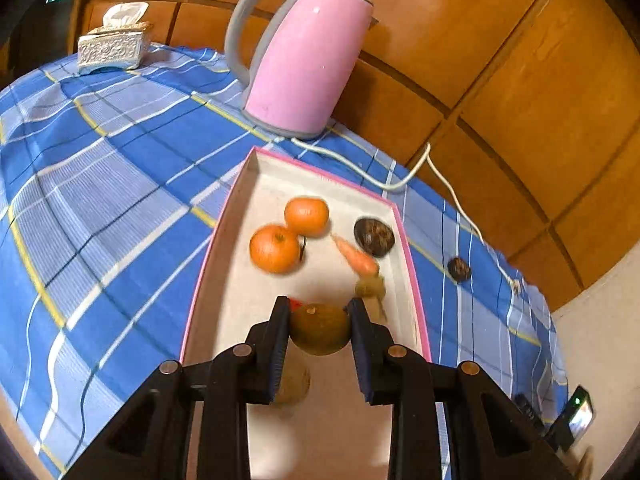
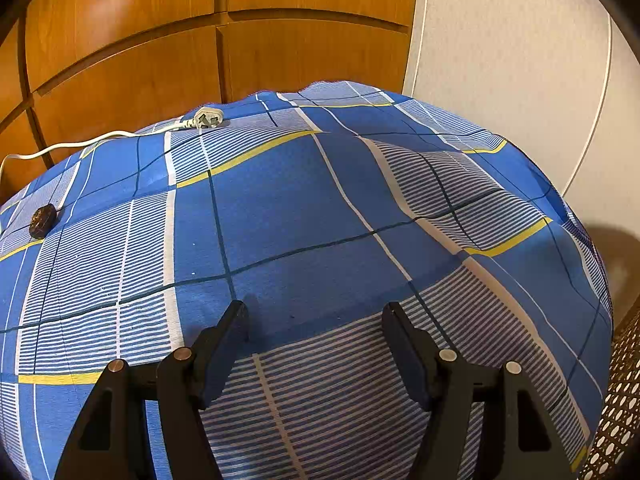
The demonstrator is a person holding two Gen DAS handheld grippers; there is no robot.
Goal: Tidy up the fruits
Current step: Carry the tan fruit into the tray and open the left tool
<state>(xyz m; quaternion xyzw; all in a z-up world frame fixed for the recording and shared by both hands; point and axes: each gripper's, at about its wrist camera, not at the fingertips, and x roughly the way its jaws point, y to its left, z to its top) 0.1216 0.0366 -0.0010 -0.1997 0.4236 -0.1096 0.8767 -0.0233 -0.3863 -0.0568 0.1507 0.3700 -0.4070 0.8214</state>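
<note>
In the left wrist view, the left gripper [image 1: 319, 322] has its jaws clenched on a brownish-green round fruit [image 1: 320, 330], held above the near part of a shallow box [image 1: 218, 240] with a pink rim and a white inside. Inside the box lie two oranges [image 1: 275, 249] that touch each other, a small carrot [image 1: 357, 258], and a dark round fruit [image 1: 374, 237] near the right wall. Just beyond the jaws there is a small blurred yellowish thing I cannot identify. Another dark fruit [image 1: 459, 269] lies outside the box, on the blue checked cloth [image 1: 112, 184] of the counter to its right. A pink kettle [image 1: 304, 56] stands behind the box, and its white cord [image 1: 400, 184] runs to the right. A tissue box [image 1: 114, 44] stands at the far left corner.

In the right wrist view, the right gripper [image 2: 315, 322] hovers over the cloth [image 2: 300, 220] with its jaws released and wide apart, nothing between them. The dark fruit [image 2: 42, 221] lies far to the left, well apart from the gripper. A white plug [image 2: 208, 118] rests near the far edge.
</note>
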